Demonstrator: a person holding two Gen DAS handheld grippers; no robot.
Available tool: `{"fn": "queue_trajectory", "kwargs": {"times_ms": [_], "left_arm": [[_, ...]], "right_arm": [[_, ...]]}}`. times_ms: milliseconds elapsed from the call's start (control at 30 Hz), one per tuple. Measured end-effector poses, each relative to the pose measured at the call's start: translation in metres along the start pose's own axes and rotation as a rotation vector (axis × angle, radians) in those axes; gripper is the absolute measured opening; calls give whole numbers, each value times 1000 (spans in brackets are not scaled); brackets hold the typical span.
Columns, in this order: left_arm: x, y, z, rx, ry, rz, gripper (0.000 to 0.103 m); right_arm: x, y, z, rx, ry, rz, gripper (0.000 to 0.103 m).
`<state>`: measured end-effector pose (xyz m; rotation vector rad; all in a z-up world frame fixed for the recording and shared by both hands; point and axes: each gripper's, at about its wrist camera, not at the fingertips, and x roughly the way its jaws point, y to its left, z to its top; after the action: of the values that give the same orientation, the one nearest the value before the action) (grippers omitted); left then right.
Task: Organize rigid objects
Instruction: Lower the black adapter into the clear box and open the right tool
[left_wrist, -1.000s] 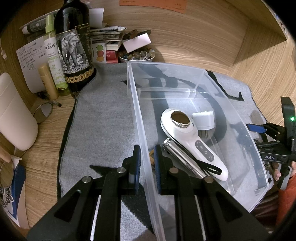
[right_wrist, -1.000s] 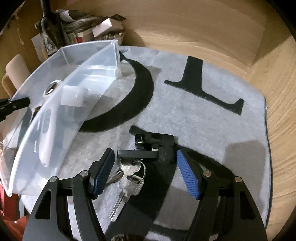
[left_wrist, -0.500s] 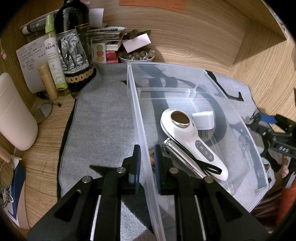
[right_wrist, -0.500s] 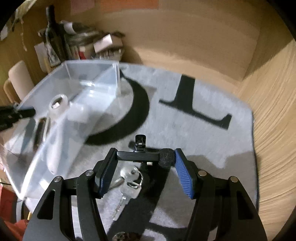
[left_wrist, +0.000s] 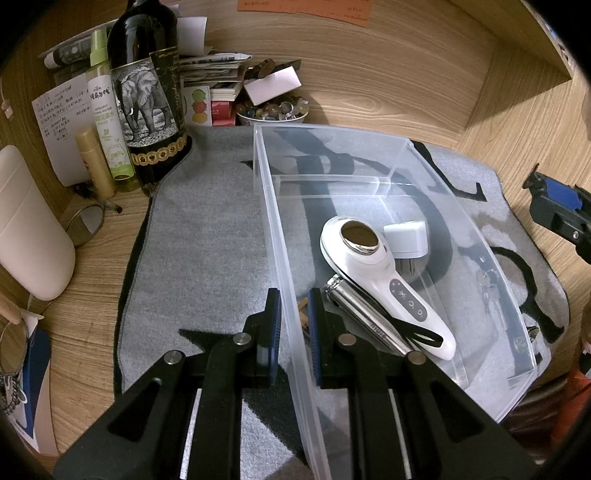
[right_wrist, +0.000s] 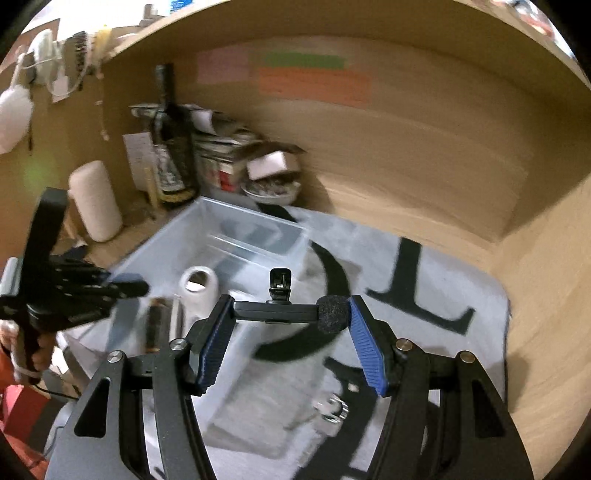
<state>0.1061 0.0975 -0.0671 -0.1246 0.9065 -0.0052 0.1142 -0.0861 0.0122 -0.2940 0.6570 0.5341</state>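
Observation:
My left gripper (left_wrist: 293, 314) is shut on the left wall of a clear plastic bin (left_wrist: 280, 236) that stands on a grey mat. In the bin lie a white handheld device (left_wrist: 373, 266), a white plug adapter (left_wrist: 408, 238) and a metal tool (left_wrist: 365, 319). My right gripper (right_wrist: 290, 314) is shut on a black clip-on microphone (right_wrist: 280, 310) with a foam tip and holds it in the air above the mat, to the right of the bin (right_wrist: 236, 251). A bunch of keys (right_wrist: 332, 410) lies on the mat below it.
A dark bottle with an elephant label (left_wrist: 147, 92), a green spray bottle (left_wrist: 109, 122), papers and a bowl of stones (left_wrist: 273, 110) crowd the back left. A white cylinder (left_wrist: 29, 225) stands at the left. Wooden walls close the back and right.
My right gripper closed on the black microphone and lifted it off the mat, leaving the keys behind. The left gripper stayed shut on the bin wall.

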Motion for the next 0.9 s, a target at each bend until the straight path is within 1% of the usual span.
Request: {"fn": "queue_trajectory", "kwargs": {"times_ms": [200, 433, 533, 633, 800, 867, 900], "left_arm": [[0, 0, 0, -1, 0, -1, 14], [0, 0, 0, -2, -3, -5, 14], [0, 0, -1, 0, -2, -4, 14], [0, 0, -1, -1, -2, -8, 14], [0, 0, -1, -3, -3, -9, 14], [0, 0, -1, -1, -3, -9, 14], [0, 0, -1, -1, -3, -10, 14]], "right_arm": [[18, 30, 7, -47, 12, 58, 58], [54, 46, -1, -59, 104, 87, 58], [61, 50, -5, -69, 124, 99, 59], [64, 56, -7, -95, 138, 92, 59], [67, 63, -8, -135, 137, 63, 59], [68, 62, -8, -134, 138, 64, 63], [67, 62, -8, -130, 135, 70, 64]]}}
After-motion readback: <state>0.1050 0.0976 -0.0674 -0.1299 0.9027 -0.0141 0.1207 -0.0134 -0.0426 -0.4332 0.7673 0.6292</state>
